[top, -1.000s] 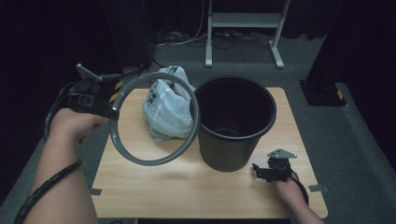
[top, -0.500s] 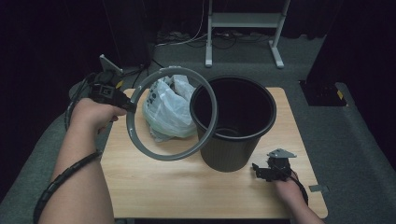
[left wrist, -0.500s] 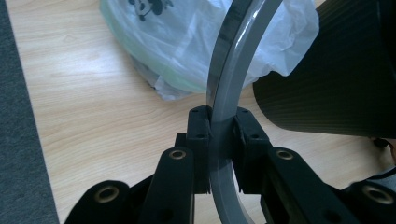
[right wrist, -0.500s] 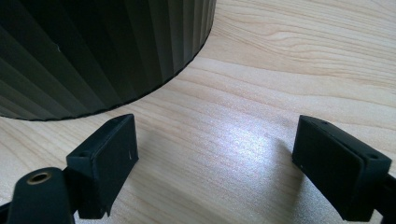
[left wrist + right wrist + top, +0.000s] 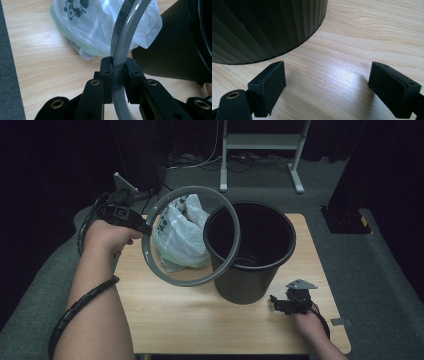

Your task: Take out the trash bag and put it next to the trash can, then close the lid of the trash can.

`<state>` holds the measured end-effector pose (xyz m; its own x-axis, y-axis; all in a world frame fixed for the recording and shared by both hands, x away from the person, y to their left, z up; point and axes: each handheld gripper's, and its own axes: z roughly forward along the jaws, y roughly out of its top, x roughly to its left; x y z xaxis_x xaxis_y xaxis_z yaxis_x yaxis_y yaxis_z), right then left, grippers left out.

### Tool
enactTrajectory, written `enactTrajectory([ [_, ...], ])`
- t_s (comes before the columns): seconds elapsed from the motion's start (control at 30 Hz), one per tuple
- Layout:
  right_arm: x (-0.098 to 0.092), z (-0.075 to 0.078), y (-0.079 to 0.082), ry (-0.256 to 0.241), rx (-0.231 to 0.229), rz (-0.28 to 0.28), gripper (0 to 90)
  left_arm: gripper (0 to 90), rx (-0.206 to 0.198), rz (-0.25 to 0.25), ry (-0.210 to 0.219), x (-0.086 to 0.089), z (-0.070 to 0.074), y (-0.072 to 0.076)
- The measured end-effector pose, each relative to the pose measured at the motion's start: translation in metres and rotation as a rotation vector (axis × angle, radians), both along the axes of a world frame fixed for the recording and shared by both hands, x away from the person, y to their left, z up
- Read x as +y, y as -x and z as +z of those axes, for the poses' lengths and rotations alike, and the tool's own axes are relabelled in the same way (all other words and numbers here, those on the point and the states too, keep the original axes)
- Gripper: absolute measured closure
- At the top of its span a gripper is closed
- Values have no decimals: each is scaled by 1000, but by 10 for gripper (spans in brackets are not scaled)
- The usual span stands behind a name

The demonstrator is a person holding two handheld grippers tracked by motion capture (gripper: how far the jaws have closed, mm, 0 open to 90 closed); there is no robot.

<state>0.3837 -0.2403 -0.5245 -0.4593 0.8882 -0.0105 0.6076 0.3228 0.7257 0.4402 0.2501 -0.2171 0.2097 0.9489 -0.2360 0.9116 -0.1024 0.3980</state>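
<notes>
My left gripper (image 5: 142,226) is shut on the edge of a grey plastic ring (image 5: 145,247) and holds it tilted in the air above the table's left half. In the high view the ring's right arc overlaps the mouth of a black ribbed bin (image 5: 250,280). The left gripper view has the ring (image 5: 122,50) clamped between the jaws of my left gripper (image 5: 119,67), with the bin (image 5: 170,55) to the right. A white plastic bag (image 5: 177,237) lies left of the bin. My right gripper (image 5: 282,304) rests open on the table by the bin's base (image 5: 262,25), nothing between its jaws (image 5: 327,85).
The wooden table (image 5: 200,320) has bare board in front of the bin and bag. The bag (image 5: 87,27) carries a panda print. A white metal stand (image 5: 260,142) is on the carpet behind the table, and a dark block (image 5: 347,217) sits off its right edge.
My left gripper has carried the ring to the right and a little away from me, so it now overlaps the bin's mouth. The right gripper has stayed put.
</notes>
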Motion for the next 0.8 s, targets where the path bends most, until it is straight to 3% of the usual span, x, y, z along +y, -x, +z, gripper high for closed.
enactTrajectory([
  [0.8,0,0,-1,0,0,6,141,783,-11,-45,-18,-43,7,-18],
])
